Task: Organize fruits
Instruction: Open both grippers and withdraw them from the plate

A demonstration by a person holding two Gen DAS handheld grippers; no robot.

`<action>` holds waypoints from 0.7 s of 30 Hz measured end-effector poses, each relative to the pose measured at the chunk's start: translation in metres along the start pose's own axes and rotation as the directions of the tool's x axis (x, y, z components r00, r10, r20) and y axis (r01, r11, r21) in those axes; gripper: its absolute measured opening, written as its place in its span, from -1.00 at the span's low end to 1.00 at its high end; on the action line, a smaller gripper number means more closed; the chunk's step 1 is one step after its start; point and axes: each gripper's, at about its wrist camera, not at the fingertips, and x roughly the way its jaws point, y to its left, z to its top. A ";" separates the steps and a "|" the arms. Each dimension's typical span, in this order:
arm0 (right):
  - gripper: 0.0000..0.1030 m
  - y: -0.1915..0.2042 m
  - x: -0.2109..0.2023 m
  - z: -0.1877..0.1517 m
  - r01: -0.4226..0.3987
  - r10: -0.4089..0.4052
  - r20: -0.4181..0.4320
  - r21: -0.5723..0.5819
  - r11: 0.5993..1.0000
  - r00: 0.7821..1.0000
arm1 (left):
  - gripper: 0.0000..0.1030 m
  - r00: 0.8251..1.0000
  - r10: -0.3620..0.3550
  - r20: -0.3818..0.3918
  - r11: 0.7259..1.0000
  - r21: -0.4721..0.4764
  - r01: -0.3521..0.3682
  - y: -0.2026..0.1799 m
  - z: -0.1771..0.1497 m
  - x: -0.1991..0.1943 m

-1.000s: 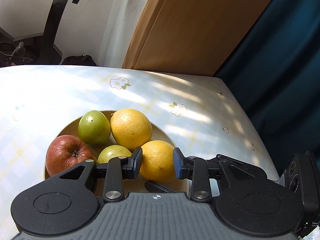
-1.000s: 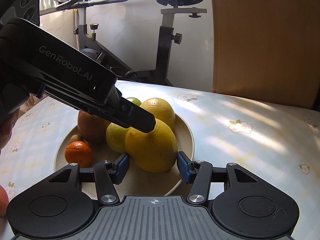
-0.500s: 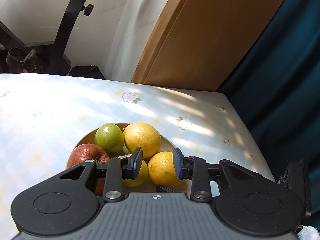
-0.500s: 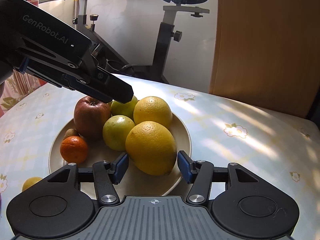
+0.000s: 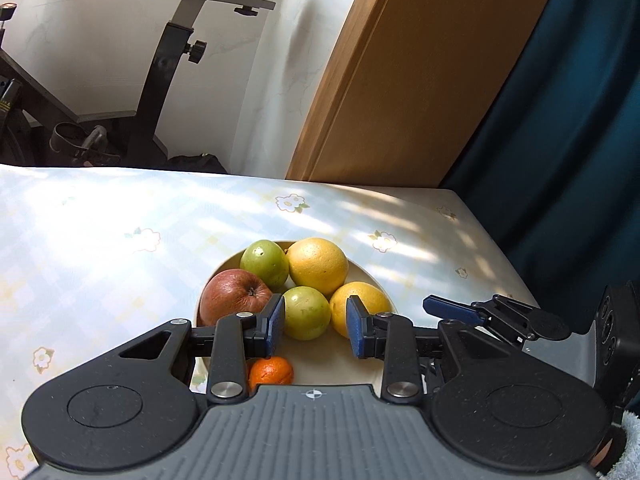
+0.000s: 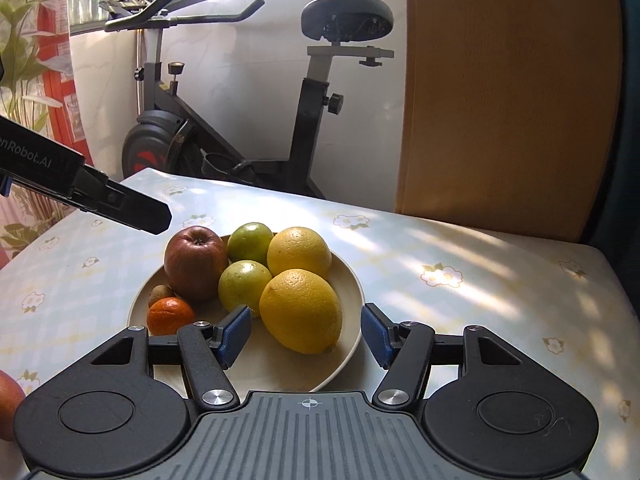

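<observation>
A cream plate (image 6: 352, 280) on the flowered table holds a red apple (image 6: 195, 262), two green fruits (image 6: 250, 242), two yellow citrus fruits (image 6: 300, 310), a small orange mandarin (image 6: 170, 315) and a brown kiwi (image 6: 160, 293). My right gripper (image 6: 306, 340) is open and empty just in front of the near yellow fruit. My left gripper (image 5: 316, 330) is open and empty above the plate (image 5: 360, 364); its finger (image 6: 136, 210) shows at the left of the right wrist view. The apple (image 5: 234, 296) and mandarin (image 5: 270, 374) show in the left wrist view.
A reddish fruit (image 6: 8, 404) lies on the table at the lower left edge. An exercise bike (image 6: 248, 128) stands beyond the far table edge. A wooden panel (image 6: 504, 92) and a dark teal curtain (image 5: 560, 140) are at the right.
My left gripper has let go of the yellow fruit and drawn back and up, left of the plate. My right gripper has backed off slightly and opened wider.
</observation>
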 end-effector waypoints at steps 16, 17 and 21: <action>0.11 0.008 -0.065 -0.074 -0.042 0.027 0.139 0.106 0.993 0.990 | -0.33 0.980 0.162 0.113 0.986 -0.052 -0.157 0.037 -0.065 -0.092; 0.11 0.009 -0.066 -0.078 -0.040 0.027 0.135 0.098 0.994 0.990 | -0.33 0.980 0.163 0.116 0.986 -0.067 -0.156 0.038 -0.068 -0.094; 0.10 0.014 -0.071 -0.092 -0.038 0.026 0.144 0.078 0.996 0.989 | -0.33 0.974 0.182 0.138 0.980 -0.106 -0.168 0.039 -0.080 -0.101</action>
